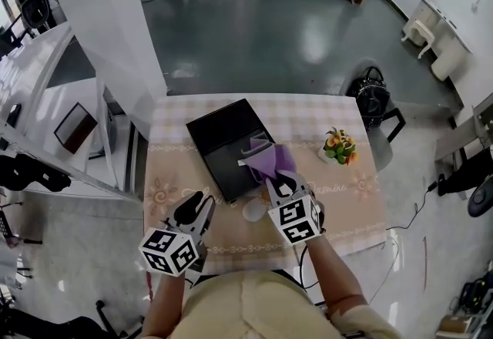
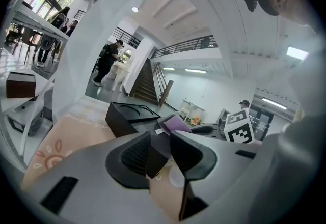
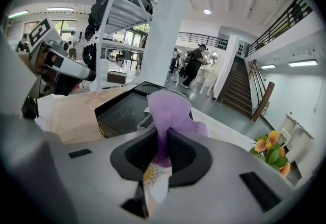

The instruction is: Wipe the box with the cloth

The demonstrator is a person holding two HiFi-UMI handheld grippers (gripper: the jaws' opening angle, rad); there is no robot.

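Right tool (image 1: 280, 188) around cloth (image 1: 271, 160), over box (image 1: 222, 137)

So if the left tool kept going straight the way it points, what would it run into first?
Most likely the near edge of the black box, which lies directly ahead of the left tool. The purple cloth sits just right of that line; depth is hard to judge.

The scene is brightly and evenly lit by ceiling lights (image 3: 206, 11). Pale glare is thrown on the glossy floor (image 1: 312, 41), and only soft shadows are cast on the desk (image 1: 166, 176). Both gripper views are bent by strong fisheye distortion, ringed in black, and slightly blurred close to the lens.
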